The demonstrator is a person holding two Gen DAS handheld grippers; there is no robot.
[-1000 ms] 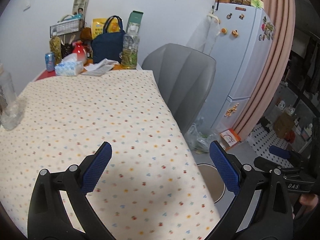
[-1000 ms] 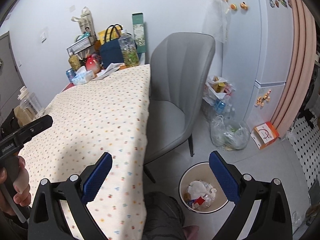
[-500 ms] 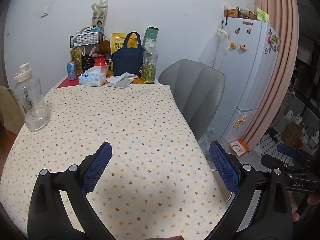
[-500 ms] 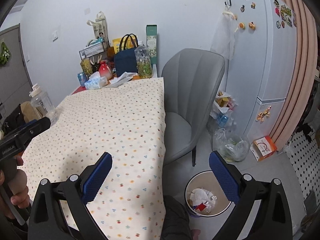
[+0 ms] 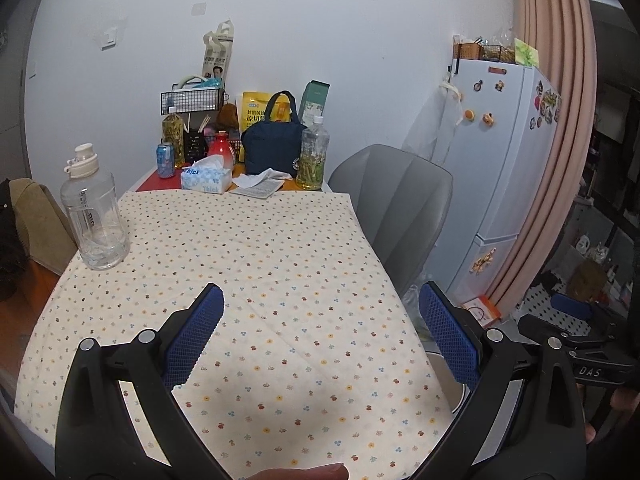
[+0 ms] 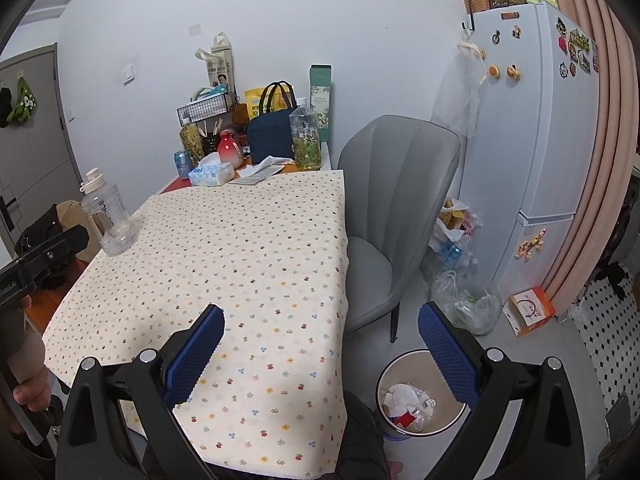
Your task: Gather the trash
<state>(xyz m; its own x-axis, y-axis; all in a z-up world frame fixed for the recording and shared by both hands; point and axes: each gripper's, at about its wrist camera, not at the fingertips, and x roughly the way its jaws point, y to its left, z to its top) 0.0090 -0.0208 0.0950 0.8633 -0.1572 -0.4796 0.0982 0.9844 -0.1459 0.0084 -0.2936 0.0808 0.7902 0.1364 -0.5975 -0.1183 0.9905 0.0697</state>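
Observation:
A white waste bin (image 6: pixel 420 394) stands on the floor to the right of the table, with crumpled paper and wrappers inside; its rim (image 5: pixel 454 390) shows behind my left gripper's right finger. My left gripper (image 5: pixel 320 336) hangs open and empty above the near end of the flowered tablecloth (image 5: pixel 240 280). Open and empty too, my right gripper (image 6: pixel 320 344) hovers over the table's right edge and the bin. Crumpled white paper (image 5: pixel 262 178) lies at the far end of the table, also visible from the right wrist (image 6: pixel 266 166). A blue drinks can (image 5: pixel 165 160) stands there.
A clear water bottle (image 5: pixel 94 220) stands at the table's left edge. A tissue box (image 5: pixel 206 180), a navy bag (image 5: pixel 272 148) and a tea bottle (image 5: pixel 314 156) crowd the far end. A grey chair (image 6: pixel 392 208), plastic bags (image 6: pixel 466 300) and a fridge (image 6: pixel 532 120) are to the right.
Both grippers have pulled back and risen, so more of the table, the water bottle and the room now show. Both stay open and empty.

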